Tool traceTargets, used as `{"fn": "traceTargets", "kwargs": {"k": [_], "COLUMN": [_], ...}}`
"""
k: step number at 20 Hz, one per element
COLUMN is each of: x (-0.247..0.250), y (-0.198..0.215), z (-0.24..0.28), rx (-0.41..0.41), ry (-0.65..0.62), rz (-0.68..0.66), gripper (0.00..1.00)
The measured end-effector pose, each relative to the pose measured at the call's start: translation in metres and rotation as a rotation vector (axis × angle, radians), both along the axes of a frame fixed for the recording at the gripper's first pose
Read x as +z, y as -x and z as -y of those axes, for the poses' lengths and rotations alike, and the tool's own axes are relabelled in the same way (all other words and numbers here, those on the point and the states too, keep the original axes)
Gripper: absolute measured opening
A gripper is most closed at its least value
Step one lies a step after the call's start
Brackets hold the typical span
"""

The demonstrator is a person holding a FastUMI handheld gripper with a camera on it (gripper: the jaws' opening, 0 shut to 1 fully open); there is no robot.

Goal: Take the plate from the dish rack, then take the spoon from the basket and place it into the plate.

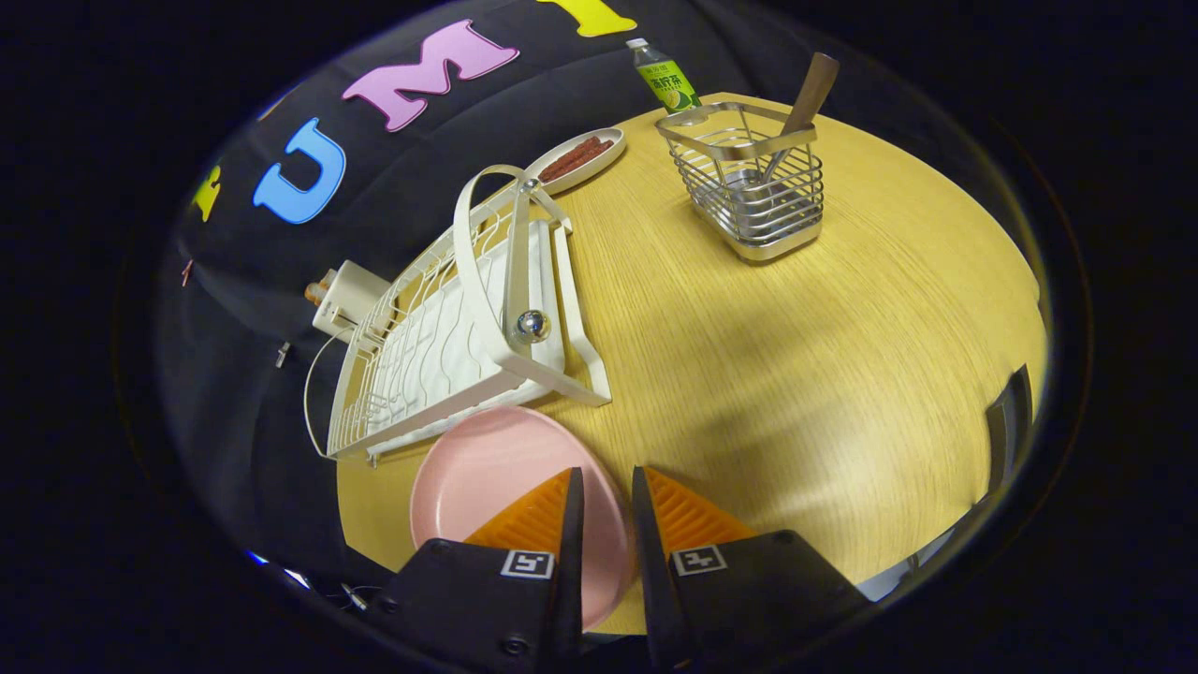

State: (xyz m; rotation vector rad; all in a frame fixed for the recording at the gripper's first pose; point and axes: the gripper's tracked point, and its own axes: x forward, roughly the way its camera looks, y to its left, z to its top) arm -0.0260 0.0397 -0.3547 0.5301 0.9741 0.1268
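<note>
Two fingers of my tool (604, 487) show at the near end of the gripper view, standing a narrow gap apart. The rim of the pink plate (487, 468) passes through that gap, but I cannot tell whether both fingers press on it, so I will not call it a grasp. The plate lies flat on the wooden counter (796, 356) at its near edge, with one finger (533, 515) over the plate's surface and the other finger (683, 515) over bare wood just beside the rim.

Just beyond the plate stands the white dish rack (440, 328), running along the counter's left edge; its near corner nearly touches the plate's far rim. No dish sits in the rack's slots that I can see. A white box (346, 295) sits at the rack's outer side, off the counter edge.

Farther on, toward the far edge, the wire basket (749, 187) stands upright, well apart from the rack. The spoon (796, 112) leans inside it, its brown handle sticking out above the rim. Between rack and basket, at the far edge, a small oval dish (580, 157) holds reddish-brown sticks. A green-labelled bottle (666, 82) stands behind the basket.
</note>
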Motion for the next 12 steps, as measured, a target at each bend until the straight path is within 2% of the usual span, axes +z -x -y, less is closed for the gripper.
{"fn": "traceTargets", "kwargs": {"k": [2, 3, 5, 9, 12], "x": [0.007, 0.015, 0.034, 0.085, 0.126], "y": [0.003, 0.005, 0.002, -0.017, -0.038], "z": [0.010, 0.017, 0.040, 0.100, 0.132], "rx": [0.026, 0.034, 0.038, 0.063, 0.056], "ry": [0.030, 0.040, 0.089, 0.235, 0.285], "rz": [0.022, 0.043, 0.103, 0.299, 0.441], "gripper": [0.44, 0.68, 1.00, 0.98, 0.98]}}
